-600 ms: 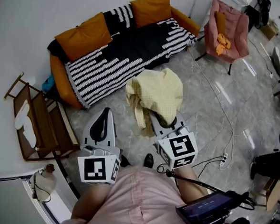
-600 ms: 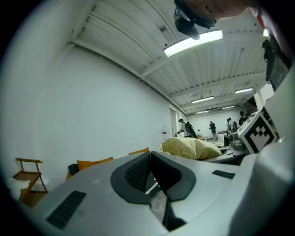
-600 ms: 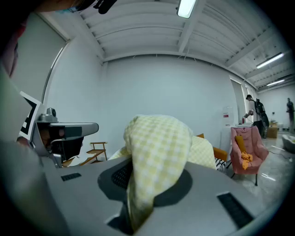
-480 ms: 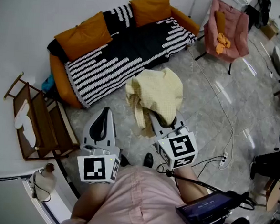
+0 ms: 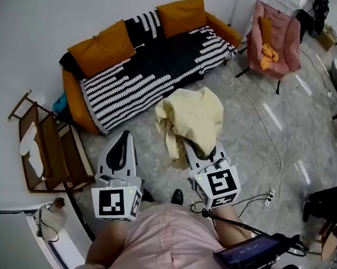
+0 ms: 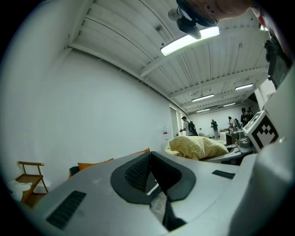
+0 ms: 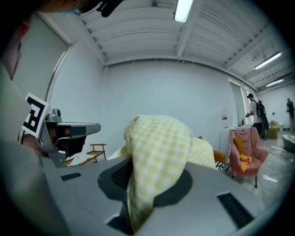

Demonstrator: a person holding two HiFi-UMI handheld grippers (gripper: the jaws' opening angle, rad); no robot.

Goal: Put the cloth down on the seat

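A pale yellow checked cloth [image 5: 190, 116] hangs bunched from my right gripper [image 5: 198, 147], which is shut on it above the grey floor in front of the sofa. In the right gripper view the cloth [image 7: 158, 152] drapes over both jaws and hides the tips. The sofa seat [image 5: 156, 64] is covered by a black-and-white striped blanket, with two orange cushions [image 5: 103, 45] at its back. My left gripper [image 5: 124, 136] is held beside the right one, to its left, shut with nothing in it [image 6: 150, 156]. From the left gripper view the cloth [image 6: 198, 147] shows to the right.
A wooden rack [image 5: 38, 150] with white items stands at the left wall. A pink chair [image 5: 273, 35] holding an orange rag sits right of the sofa. A cable and power strip [image 5: 270, 193] lie on the floor at the right. People stand far off [image 6: 213, 125].
The head view has shifted slightly, so the sofa sits a little lower and to the right. Both grippers and the cloth have barely moved relative to each other.
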